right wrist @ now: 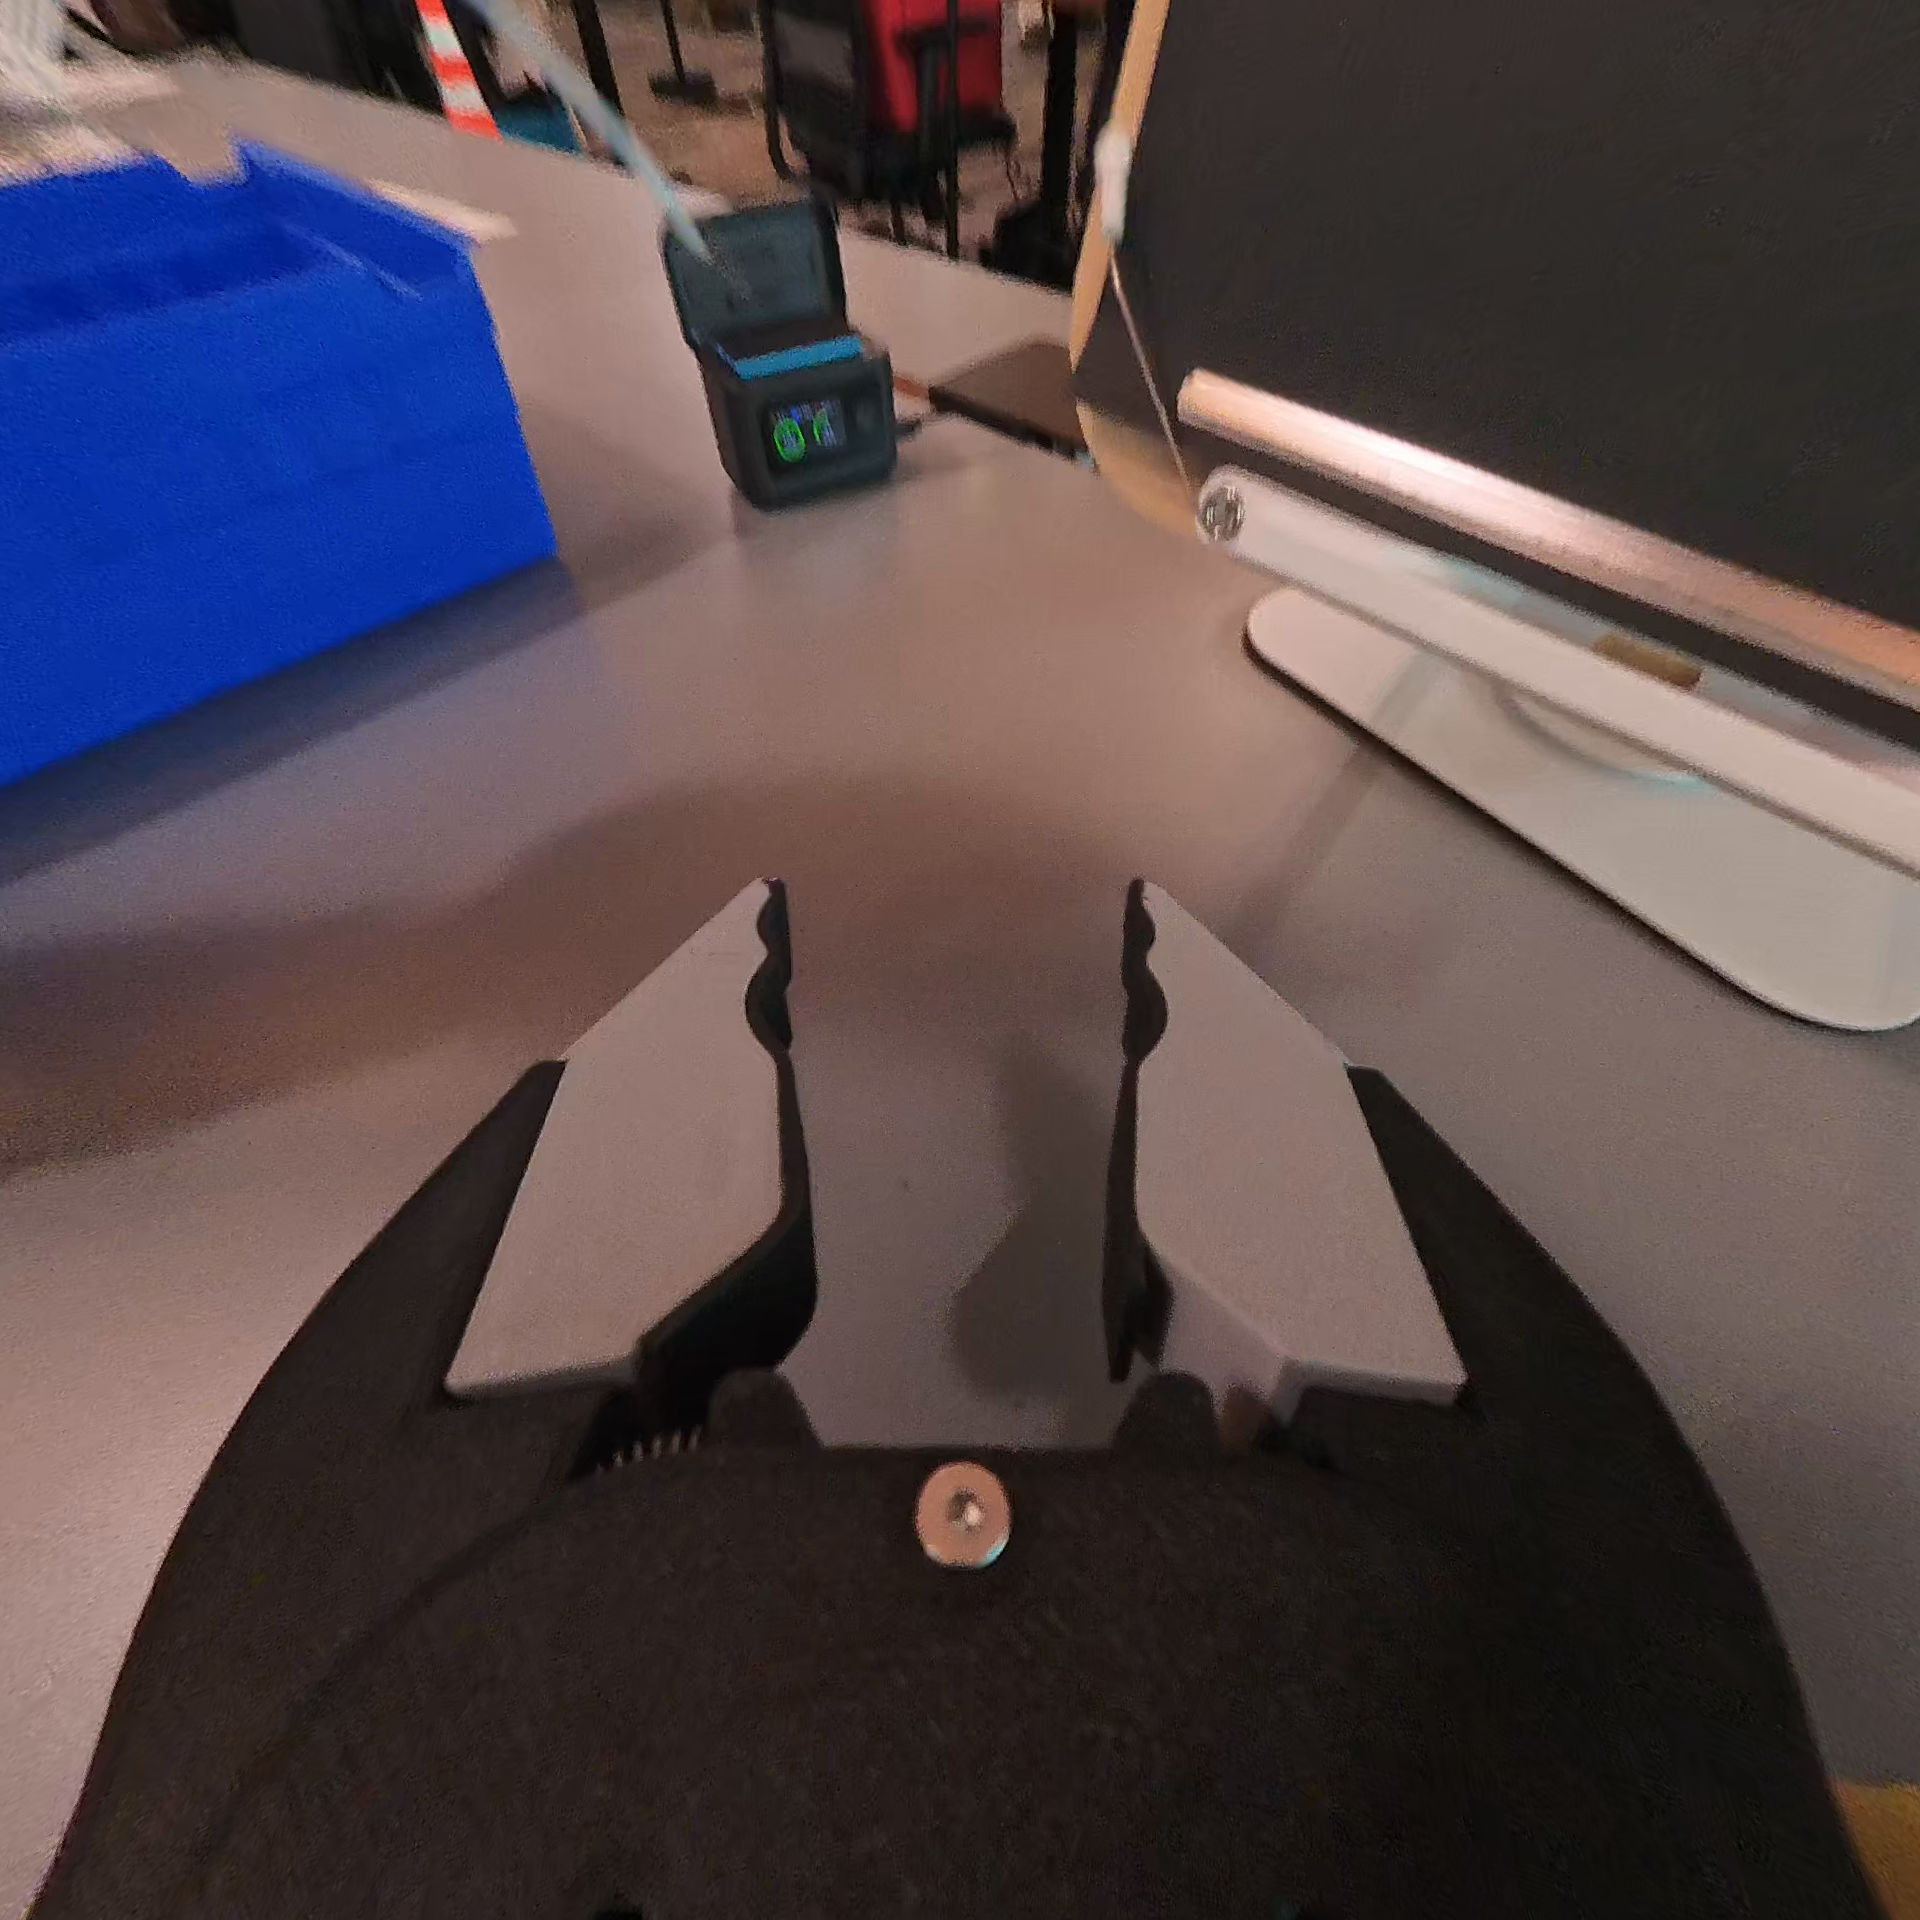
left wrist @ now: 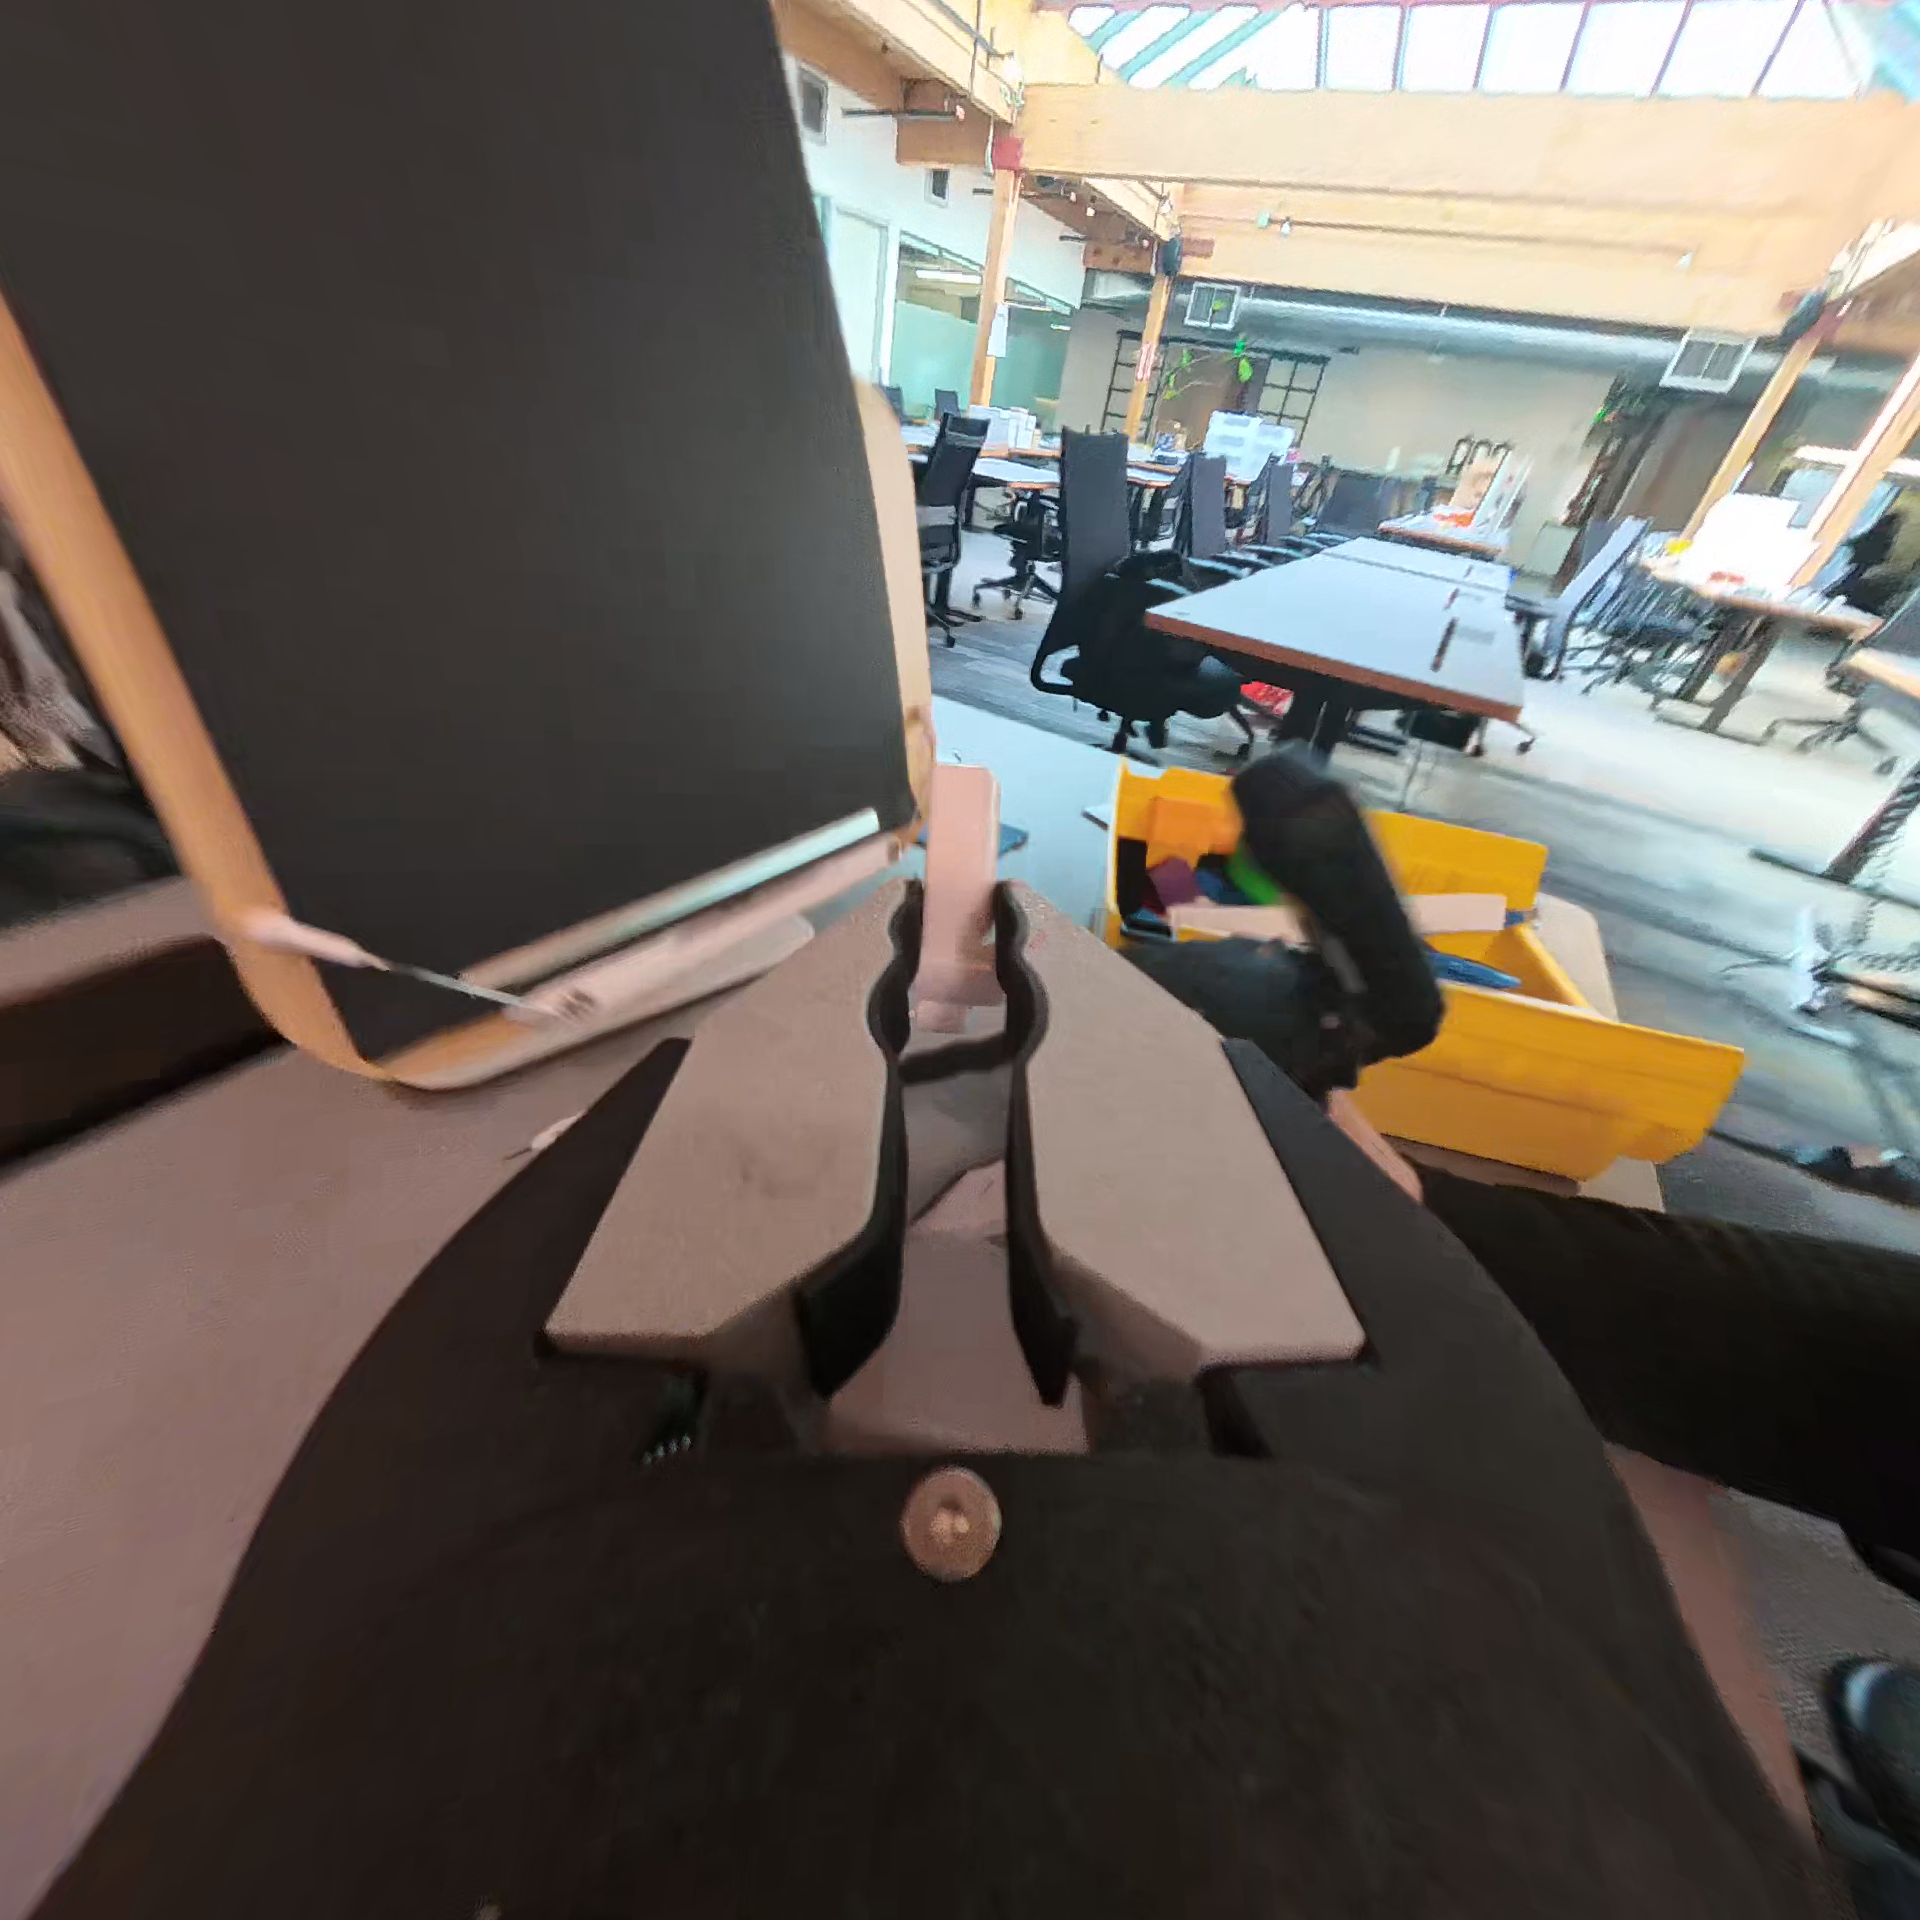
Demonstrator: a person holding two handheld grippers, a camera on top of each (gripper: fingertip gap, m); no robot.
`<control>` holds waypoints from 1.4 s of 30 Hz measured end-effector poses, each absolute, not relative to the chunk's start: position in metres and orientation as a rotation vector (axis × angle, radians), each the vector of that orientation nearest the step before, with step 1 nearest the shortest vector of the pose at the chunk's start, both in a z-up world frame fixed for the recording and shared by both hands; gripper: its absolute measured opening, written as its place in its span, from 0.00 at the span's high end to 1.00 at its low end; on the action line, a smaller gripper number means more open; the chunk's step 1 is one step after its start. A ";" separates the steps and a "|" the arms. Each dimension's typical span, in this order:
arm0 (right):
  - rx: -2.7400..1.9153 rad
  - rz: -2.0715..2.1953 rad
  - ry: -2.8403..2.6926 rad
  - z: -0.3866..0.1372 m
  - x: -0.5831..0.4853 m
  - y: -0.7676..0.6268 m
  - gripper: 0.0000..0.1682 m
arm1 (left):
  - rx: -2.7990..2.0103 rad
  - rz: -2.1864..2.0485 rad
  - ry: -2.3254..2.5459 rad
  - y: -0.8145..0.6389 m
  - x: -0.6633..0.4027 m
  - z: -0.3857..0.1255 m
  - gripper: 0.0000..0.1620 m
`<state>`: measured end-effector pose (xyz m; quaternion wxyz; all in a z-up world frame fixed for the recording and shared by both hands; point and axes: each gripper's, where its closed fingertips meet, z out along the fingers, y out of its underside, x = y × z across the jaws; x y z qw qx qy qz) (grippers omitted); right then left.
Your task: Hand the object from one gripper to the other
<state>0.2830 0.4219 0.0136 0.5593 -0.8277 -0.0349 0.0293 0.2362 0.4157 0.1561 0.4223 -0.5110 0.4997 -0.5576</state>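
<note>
In the left wrist view my left gripper [left wrist: 958, 914] is shut on a small pale pink block [left wrist: 961, 883] that stands upright between the fingertips, above the grey table [left wrist: 208, 1299]. The other gripper [left wrist: 1330, 914] shows blurred to the right, in front of a yellow bin, held by an arm in a dark sleeve [left wrist: 1683, 1340]. In the right wrist view my right gripper [right wrist: 956, 904] is open and empty, low over the grey table [right wrist: 914, 675]. The pink block does not show in that view.
A large dark monitor [left wrist: 436, 468] on a white stand [right wrist: 1621, 831] stands close by. A yellow bin [left wrist: 1507, 1039] with coloured pieces sits at the right. A blue bin [right wrist: 229, 447] and a small black device [right wrist: 800, 395] with a lit screen sit farther off. There is about 15 cm between the tips of the two grippers. The large dark monitor [left wrist: 436, 468] sits 20 cm or so from the ends of my left fingers.
</note>
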 end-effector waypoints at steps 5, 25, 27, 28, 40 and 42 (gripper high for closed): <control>-1.799 0.086 -0.156 0.044 0.272 0.415 0.61 | -1.388 -1.615 1.098 0.423 0.268 0.093 0.93; -1.712 -0.145 -0.223 0.062 0.259 0.419 0.85 | -1.573 -1.937 0.901 0.404 0.279 0.069 0.93; -1.730 -0.103 -0.161 0.061 0.265 0.419 0.94 | -1.596 -1.931 0.905 0.409 0.276 0.067 0.93; -1.742 -0.057 -0.137 0.059 0.266 0.419 0.94 | -1.608 -1.940 0.901 0.411 0.275 0.066 0.94; -1.604 0.206 -0.300 0.097 0.279 0.382 0.94 | -1.548 -2.543 0.933 0.389 0.245 0.100 0.83; -1.548 0.030 -0.470 0.102 0.273 0.374 0.94 | -1.546 -2.577 1.007 0.382 0.239 0.099 0.84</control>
